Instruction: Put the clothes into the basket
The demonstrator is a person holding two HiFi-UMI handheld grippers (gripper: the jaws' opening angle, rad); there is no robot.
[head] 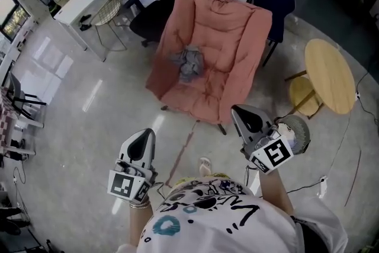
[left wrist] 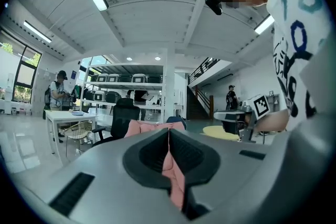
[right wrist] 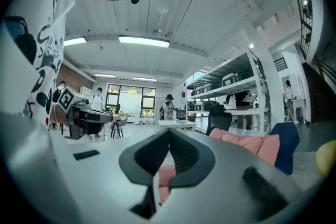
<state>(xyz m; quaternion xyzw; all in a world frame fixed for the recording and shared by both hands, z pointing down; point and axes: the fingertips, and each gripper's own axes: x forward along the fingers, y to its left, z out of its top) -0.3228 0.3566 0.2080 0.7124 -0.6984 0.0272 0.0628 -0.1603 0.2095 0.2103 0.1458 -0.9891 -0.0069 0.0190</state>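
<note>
Step in hand, as judged: approach and pick, nothing grasped yet. The left gripper point(head: 142, 148) and the right gripper point(head: 246, 120) are both held out level in front of the person, well short of the pink chair point(head: 228, 38). In each gripper view the jaws are fully closed, tips meeting, nothing between them; the pink in the gaps is just the chair behind. The one garment visible, a crumpled grey piece point(head: 189, 62), lies on the left part of the chair seat, touching the cushion. No basket can be picked out for sure: a round mesh thing point(head: 297, 134) sits on the floor just behind the right gripper, and it's unclear whether that's it. To do the pick well, the person should open the jaws wide before reaching the seat, not at it. The left gripper is better lined up with the garment, so it should lead. Come in tilted down onto the highest fold and close on a thick bunch so no tail drags. Risk: the soft quilted cushion could get pinched along with the cloth, so bite above the seat surface. The person should locate the basket before lifting.
</note>
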